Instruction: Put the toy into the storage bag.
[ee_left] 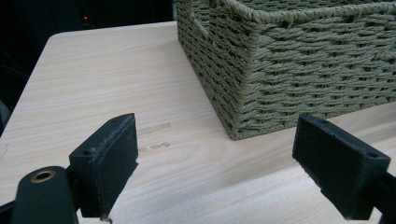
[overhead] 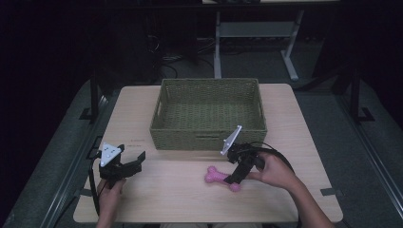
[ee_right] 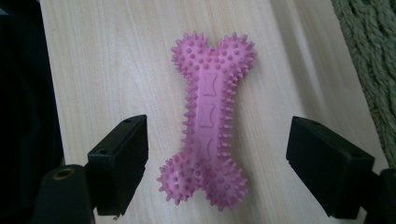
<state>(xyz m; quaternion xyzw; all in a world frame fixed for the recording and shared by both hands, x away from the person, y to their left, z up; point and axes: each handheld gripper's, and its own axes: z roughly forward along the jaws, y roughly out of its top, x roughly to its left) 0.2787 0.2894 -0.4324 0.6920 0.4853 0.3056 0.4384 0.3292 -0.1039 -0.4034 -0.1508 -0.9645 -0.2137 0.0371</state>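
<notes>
The right gripper (ee_right: 217, 172) is hanging wide open over the pink bone toy (ee_right: 208, 121), which is lying on the table (overhead: 157, 199) just before the basket (overhead: 209, 114), jaws straddling it and gripping nothing. Risk: the spiky rubber may be slipping or pivoting if pinched off-centre. The left gripper (ee_left: 215, 168) is idling open, empty.

Pink spiky bone (ee_right: 208, 123), olive woven basket (overhead: 209, 111).
</notes>
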